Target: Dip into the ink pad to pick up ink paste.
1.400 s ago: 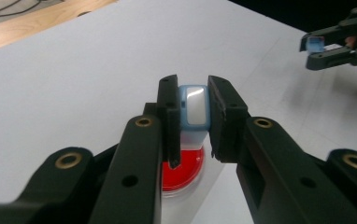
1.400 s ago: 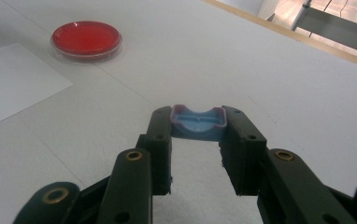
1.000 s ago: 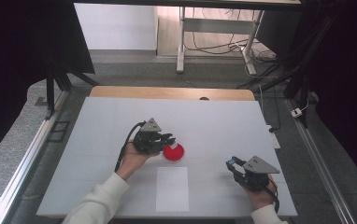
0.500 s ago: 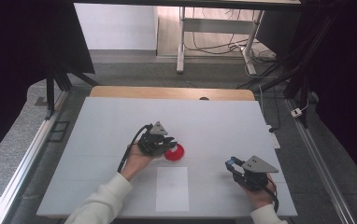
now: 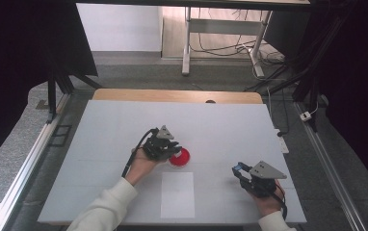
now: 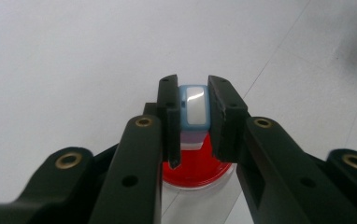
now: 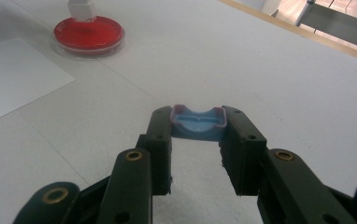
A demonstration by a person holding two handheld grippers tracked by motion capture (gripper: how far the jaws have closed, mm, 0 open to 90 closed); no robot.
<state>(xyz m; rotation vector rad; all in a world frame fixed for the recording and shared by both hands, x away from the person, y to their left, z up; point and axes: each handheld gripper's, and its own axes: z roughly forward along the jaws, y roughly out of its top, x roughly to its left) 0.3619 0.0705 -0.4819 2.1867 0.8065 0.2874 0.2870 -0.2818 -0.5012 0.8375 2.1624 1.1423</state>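
Left gripper view: jaws clamp a small, light, rigid blue-and-white block point(image 6: 193, 109) by its flat sides above the red dish point(image 6: 197, 168) mid-bench, while the right gripper point(image 7: 198, 128) pinches a blue cap point(image 7: 198, 123).

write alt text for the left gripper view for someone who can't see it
The left tongs, seen from just behind their two black jaws, are shut on a small blue and white stamp-like block held above a round red dish. The dish sits on a pale grey table.
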